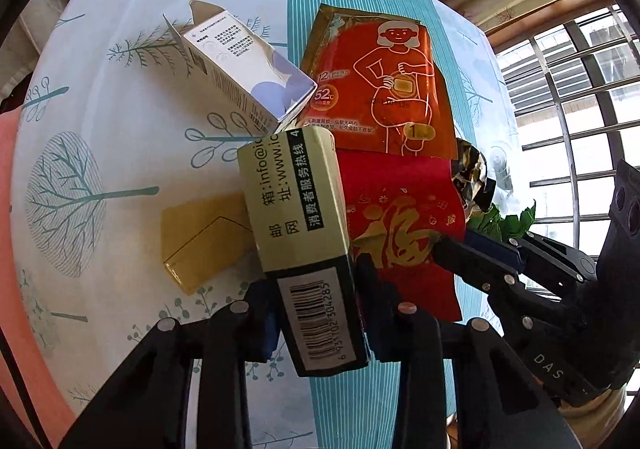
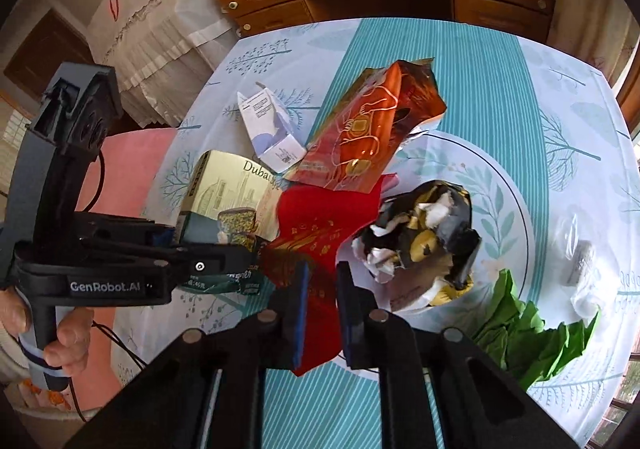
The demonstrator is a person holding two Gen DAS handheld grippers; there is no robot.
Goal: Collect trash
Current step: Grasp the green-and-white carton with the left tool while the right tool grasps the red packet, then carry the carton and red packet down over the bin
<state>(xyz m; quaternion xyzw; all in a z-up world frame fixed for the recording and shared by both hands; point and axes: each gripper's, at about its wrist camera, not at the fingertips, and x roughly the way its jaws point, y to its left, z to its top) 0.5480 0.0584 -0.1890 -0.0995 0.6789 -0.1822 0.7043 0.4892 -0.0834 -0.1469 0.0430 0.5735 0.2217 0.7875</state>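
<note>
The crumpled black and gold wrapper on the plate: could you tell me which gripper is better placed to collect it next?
Neither is free, but right gripper sits beside the wrapper, holding only the red envelope.

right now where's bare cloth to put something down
Free: the tablecloth left of the white box and yellow card, and the far teal stripe beyond the orange pouch. Crowded: the middle, from the green box to the crumpled wrapper.

Pale green carton with barcode, tilted, raised off the tablecloth. Red envelope with gold character beside it, overlapped by orange-red pouch. White open box, yellow packet, crumpled foil wrapper.
</note>
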